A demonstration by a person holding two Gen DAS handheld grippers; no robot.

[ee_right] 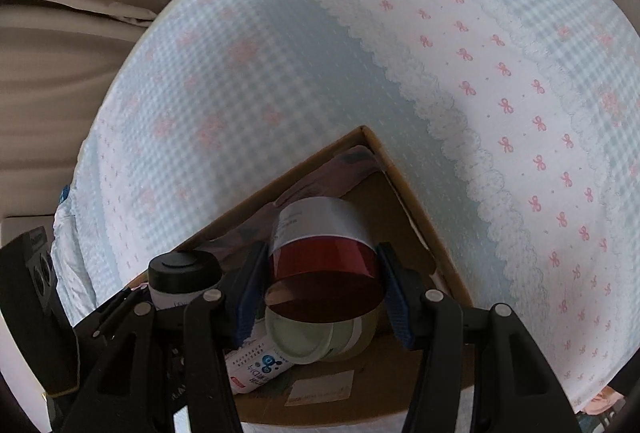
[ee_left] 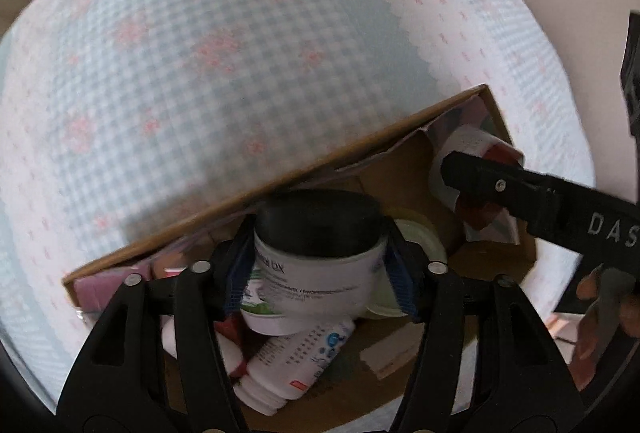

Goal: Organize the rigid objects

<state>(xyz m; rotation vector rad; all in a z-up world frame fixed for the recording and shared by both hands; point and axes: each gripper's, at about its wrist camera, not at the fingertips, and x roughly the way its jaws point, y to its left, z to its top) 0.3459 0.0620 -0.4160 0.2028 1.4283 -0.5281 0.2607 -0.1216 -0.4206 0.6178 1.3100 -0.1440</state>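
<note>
A shallow cardboard box (ee_left: pixel 280 181) (ee_right: pixel 416 209) lies on the bed. My left gripper (ee_left: pixel 318 257) is shut on a white jar with a black lid (ee_left: pixel 316 253), held over the box; the jar also shows in the right wrist view (ee_right: pixel 182 279). My right gripper (ee_right: pixel 322 289) is shut on a red-and-white jar (ee_right: pixel 324 253), held over the box's far corner; it shows in the left wrist view (ee_left: pixel 476 149) behind the right gripper's finger (ee_left: pixel 500 181). In the box lie a white bottle with blue print (ee_left: pixel 296 357) (ee_right: pixel 256 365) and a pale green jar (ee_right: pixel 316 337) (ee_left: pixel 420 233).
The bed is covered by a blue gingham sheet with pink bows (ee_left: pixel 200 73) (ee_right: pixel 500 73). Beige bedding (ee_right: pixel 60 33) lies beyond its left edge. A pink item (ee_left: pixel 100 289) sits at the box's left end.
</note>
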